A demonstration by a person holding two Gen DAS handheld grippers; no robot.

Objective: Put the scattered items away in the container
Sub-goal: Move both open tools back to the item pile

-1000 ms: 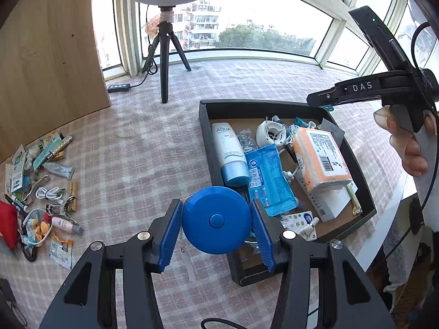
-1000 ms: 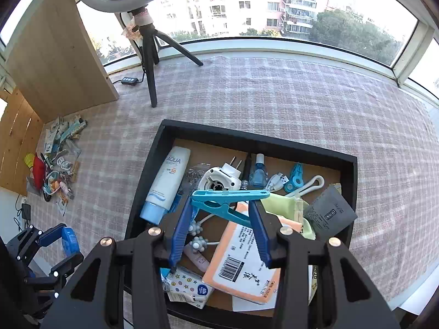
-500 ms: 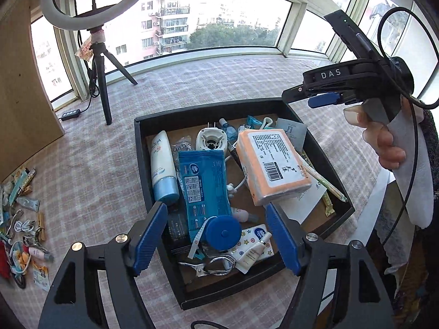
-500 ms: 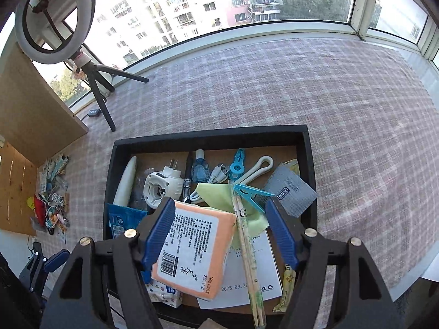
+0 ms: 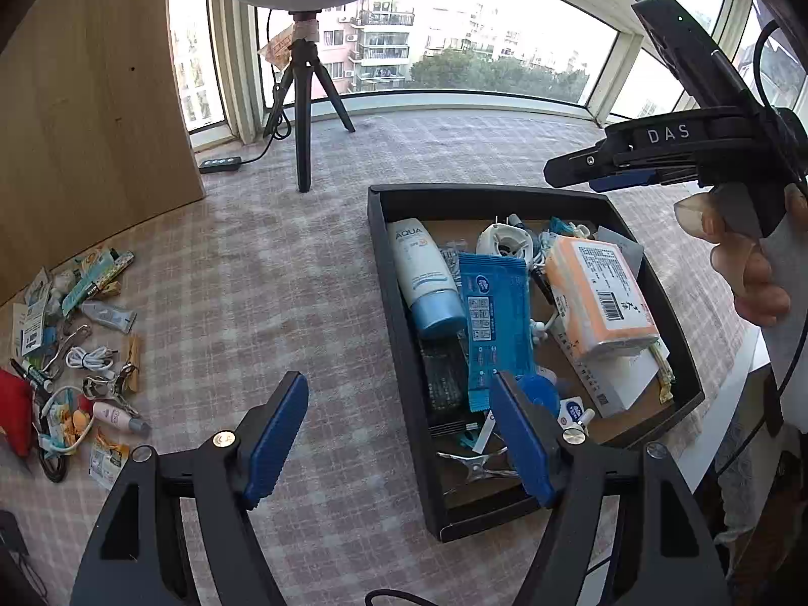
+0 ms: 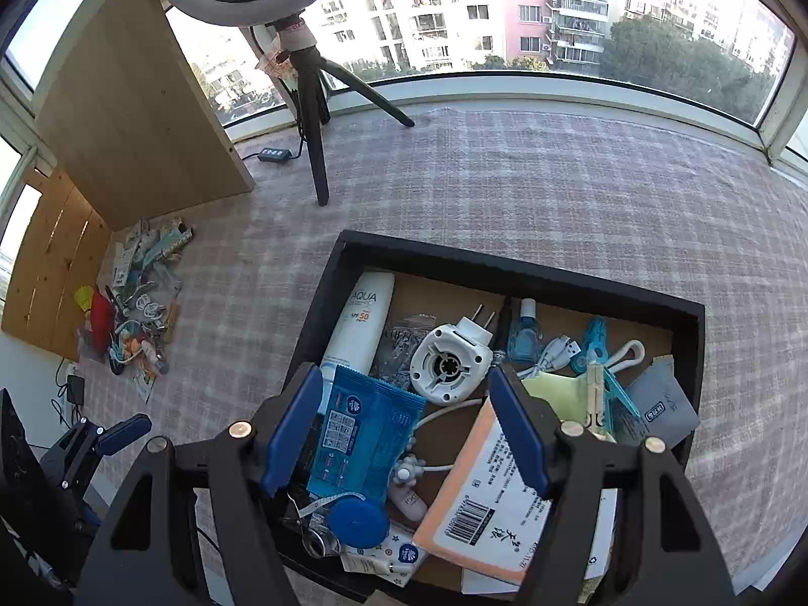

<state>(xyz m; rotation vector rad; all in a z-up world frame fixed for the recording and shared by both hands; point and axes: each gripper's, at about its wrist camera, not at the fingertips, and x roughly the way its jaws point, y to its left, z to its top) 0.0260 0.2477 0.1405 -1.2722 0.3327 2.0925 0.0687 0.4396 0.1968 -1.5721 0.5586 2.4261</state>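
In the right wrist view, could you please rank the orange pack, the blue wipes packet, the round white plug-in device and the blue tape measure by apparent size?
1. orange pack, nearest, so perhaps flattered
2. blue wipes packet
3. round white plug-in device
4. blue tape measure

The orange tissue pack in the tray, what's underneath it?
The orange tissue pack lies on a white paper sheet in the black tray. A white cord runs under its edge. Whatever else it covers is hidden.

Bright daylight floods through the curved far windows, blowing out my sky. Fisheye bends the frame edges, corners go black, and the focus stays sharp throughout.
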